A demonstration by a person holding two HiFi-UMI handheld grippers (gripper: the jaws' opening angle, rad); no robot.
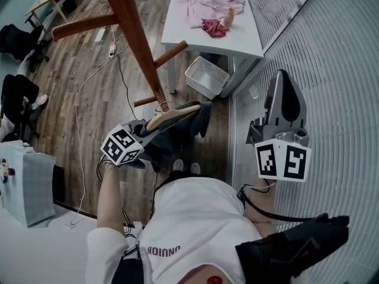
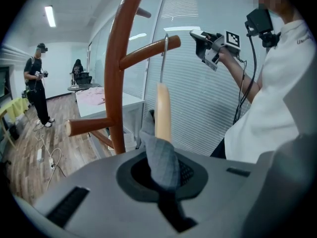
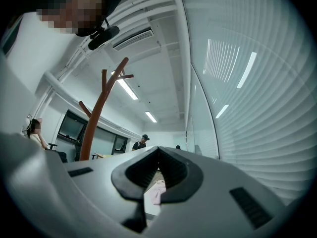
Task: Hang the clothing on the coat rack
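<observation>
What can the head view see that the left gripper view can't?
Only the head view shows the red cloth on the white table, and the marker cube on the left gripper. Only the left gripper view shows the ceiling light and, close up, the jaws shut on the gray garment. Both show the coat rack, the wooden hanger and the right gripper, which is empty.
</observation>
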